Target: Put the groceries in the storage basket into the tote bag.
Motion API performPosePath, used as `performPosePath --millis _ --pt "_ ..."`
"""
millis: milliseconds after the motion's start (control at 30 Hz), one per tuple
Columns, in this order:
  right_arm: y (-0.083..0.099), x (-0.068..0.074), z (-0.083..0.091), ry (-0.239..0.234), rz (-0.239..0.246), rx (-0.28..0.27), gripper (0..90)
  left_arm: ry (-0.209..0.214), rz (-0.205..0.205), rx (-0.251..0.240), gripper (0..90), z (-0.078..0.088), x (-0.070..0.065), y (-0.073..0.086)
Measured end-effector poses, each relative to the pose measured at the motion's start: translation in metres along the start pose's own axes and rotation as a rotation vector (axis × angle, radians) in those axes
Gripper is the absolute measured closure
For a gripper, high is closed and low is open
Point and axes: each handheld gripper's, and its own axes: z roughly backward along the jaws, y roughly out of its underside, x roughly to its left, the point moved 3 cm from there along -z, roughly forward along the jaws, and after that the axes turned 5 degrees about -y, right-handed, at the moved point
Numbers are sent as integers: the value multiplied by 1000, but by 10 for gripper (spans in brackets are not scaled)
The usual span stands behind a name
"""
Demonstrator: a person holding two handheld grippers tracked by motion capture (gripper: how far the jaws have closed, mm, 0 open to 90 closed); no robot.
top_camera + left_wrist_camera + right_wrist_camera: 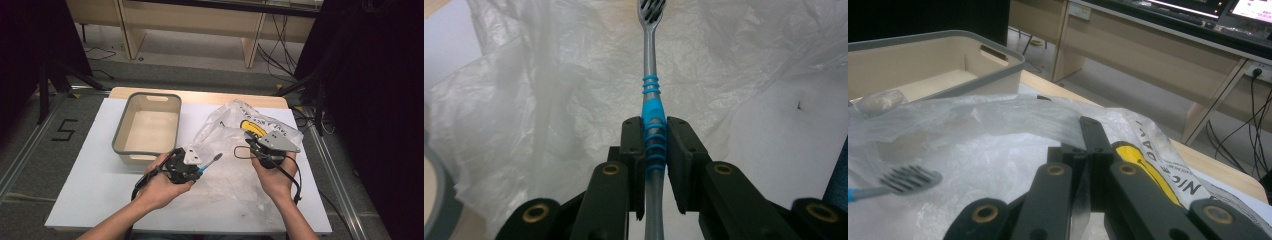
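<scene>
Toothbrush hovers over plastic bag on white table.

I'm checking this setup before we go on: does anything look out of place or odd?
Nothing looks damaged or spilled. The plastic bag lies crumpled across the table, as a bag would. The left gripper holds the toothbrush straight by its handle, the right gripper pinches the bag's edge, and the bin stands upright.

This looks like a lab or recording studio. A white table stands on grey carpet, flanked by black curtains and tripod legs. Beyond the table, plywood benches carry monitors, with loose cables beneath.
</scene>
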Motion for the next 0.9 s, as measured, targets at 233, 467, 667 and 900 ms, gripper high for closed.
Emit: performPosePath --millis 233,467,667,900 --pt "0 0 1 -1 1 -1 900 -5 -17 5 780 -15 -11 -7" --pt "0 1 0 -5 2 -1 900 -29 -23 6 780 -29 -16 -13" --pt "0 1 0 -5 3 -2 900 -40 -14 11 780 -43 -17 -15" --pt "0 1 0 -7 3 -2 900 -61 -6 2 779 -55 -18 -20"
